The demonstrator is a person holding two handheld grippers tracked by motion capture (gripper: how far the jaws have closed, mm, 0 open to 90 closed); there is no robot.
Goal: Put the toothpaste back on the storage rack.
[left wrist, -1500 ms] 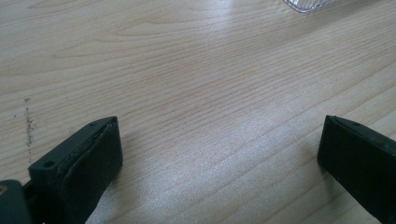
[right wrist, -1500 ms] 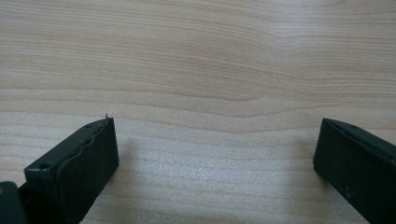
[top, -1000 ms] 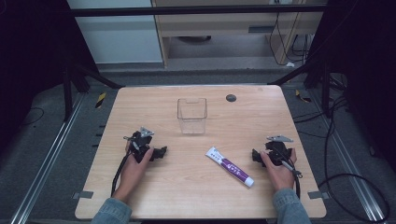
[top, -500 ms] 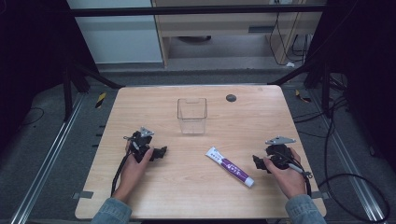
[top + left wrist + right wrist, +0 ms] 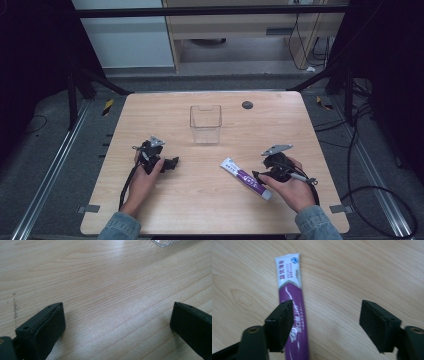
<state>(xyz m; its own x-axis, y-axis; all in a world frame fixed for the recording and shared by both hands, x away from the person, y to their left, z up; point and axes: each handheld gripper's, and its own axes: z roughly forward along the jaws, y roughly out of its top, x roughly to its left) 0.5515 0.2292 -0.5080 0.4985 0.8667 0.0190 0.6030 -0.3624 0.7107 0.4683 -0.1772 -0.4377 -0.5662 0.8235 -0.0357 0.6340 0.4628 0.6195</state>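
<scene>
A purple and white toothpaste tube lies flat on the wooden table, right of the middle. My right gripper hovers over the tube's near half, open. Its jaws have just been closing. In the right gripper view the tube runs under the left jaw, and the gap of the right gripper holds bare wood; no pad presses on the tube. A clear plastic container stands upright behind the middle. My left gripper rests on the table at the left, open, with bare wood between the jaws of this left gripper.
A dark round disc is set in the table near the back right. A corner of the clear container shows at the top of the left gripper view. Black frame legs and cables surround the table on the floor.
My right hand has moved left from the table's right side to the tube and has lifted off the table. Its jaws stand narrower than before. The left hand has not moved.
</scene>
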